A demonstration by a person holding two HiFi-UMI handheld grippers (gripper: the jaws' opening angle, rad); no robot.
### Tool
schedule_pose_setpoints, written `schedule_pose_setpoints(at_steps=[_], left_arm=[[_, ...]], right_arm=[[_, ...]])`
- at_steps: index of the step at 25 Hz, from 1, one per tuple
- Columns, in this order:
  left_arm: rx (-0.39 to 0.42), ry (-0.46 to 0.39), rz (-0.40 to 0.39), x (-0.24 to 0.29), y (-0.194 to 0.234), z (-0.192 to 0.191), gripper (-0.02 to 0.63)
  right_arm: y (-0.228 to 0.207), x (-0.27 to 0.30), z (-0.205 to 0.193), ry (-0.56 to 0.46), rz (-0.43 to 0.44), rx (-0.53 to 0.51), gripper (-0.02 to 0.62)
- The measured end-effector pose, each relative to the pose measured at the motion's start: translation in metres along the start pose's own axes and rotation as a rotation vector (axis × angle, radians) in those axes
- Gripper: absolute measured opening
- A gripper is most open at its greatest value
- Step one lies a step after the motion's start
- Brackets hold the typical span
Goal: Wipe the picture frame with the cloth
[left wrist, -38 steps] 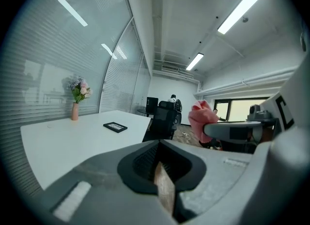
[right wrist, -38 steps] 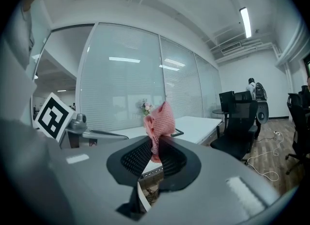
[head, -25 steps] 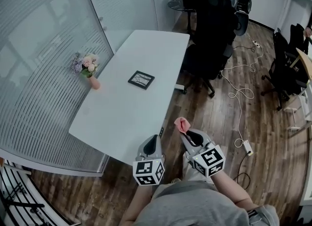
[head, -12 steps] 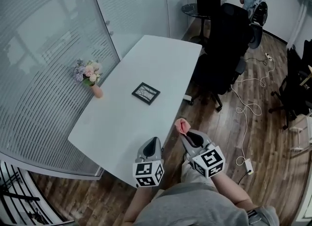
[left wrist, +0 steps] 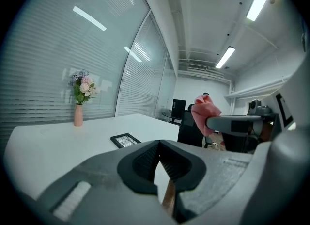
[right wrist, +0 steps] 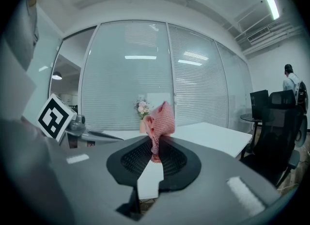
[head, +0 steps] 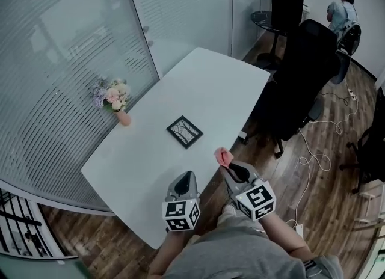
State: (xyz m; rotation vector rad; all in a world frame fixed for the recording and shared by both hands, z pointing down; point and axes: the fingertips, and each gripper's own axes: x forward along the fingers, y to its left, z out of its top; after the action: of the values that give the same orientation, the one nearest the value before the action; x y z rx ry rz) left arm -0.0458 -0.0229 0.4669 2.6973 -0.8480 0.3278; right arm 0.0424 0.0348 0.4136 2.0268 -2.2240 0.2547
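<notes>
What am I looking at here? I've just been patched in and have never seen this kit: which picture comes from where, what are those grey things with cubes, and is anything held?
There is no robot arm. A person stands at a white table with a hand-held two-jaw gripper in each hand; the marker cubes are part of the grippers. The head view comes from a camera on the person's head, looking steeply down. The other two views come from cameras riding on each gripper, looking along its jaws. The left gripper has its jaws together with nothing between them. The right gripper is shut on a pink cloth. On the table are a small dark picture frame, lying flat, and a vase of flowers by the glass wall. Both grippers are short of the frame.
</notes>
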Motion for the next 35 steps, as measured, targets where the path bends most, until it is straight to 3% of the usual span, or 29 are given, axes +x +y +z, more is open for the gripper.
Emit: schedule_pose_setpoints(at_steps=[16, 25, 35], left_arm=[[-0.053, -0.048, 0.220, 0.087, 0.008, 0.028, 0.003], [-0.084, -0.041, 0.310, 0.102, 0.025, 0.020, 0.003], [-0.154, 0.023, 0.398, 0.100, 0.055, -0.006, 0.003]], right_arm=[[-0.087, 0.070, 0.016, -0.005, 0.210, -0.046, 0.043], [-0.093, 0.102, 0.014, -0.001, 0.305, -0.058, 0.043], [-0.084, 0.134, 0.004, 0.044, 0.375, -0.079, 0.043]])
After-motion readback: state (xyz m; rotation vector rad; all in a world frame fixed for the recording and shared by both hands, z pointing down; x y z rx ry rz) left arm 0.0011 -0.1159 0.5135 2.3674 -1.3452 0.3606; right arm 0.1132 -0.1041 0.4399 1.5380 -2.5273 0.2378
